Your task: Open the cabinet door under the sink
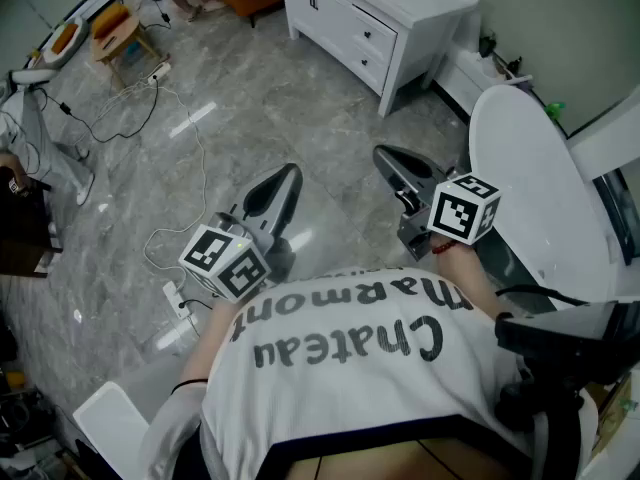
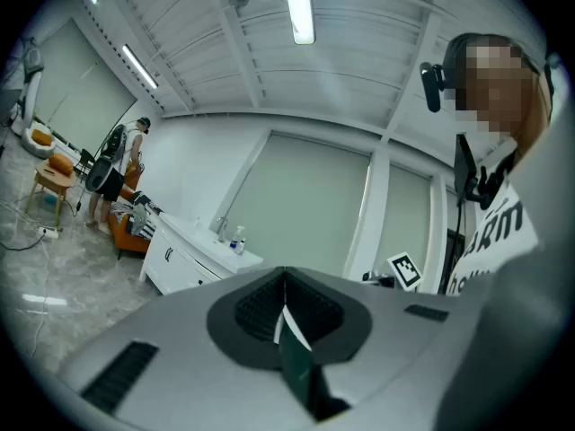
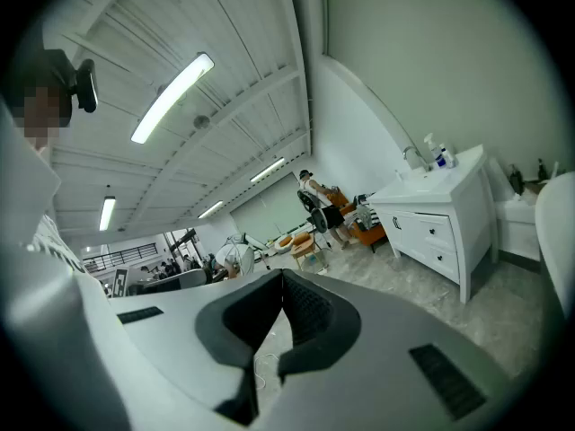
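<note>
The white sink cabinet (image 1: 372,16) stands at the far side of the grey marble floor, its door with dark handles (image 1: 313,1) on the left and drawers on the right. It also shows in the left gripper view as the cabinet (image 2: 182,257), and in the right gripper view as the cabinet (image 3: 442,230) with a faucet (image 3: 411,156) and a soap bottle (image 3: 437,153) on top. My left gripper (image 1: 275,194) (image 2: 285,273) is shut and empty. My right gripper (image 1: 397,164) (image 3: 282,273) is shut too, holding nothing. Both are held level in mid-air, well short of the cabinet.
A round white table (image 1: 530,168) stands close on my right. Cables (image 1: 165,233) and a power strip (image 1: 174,297) lie on the floor to my left. A wooden stool (image 1: 118,33) and a standing person (image 2: 115,171) are at the far left.
</note>
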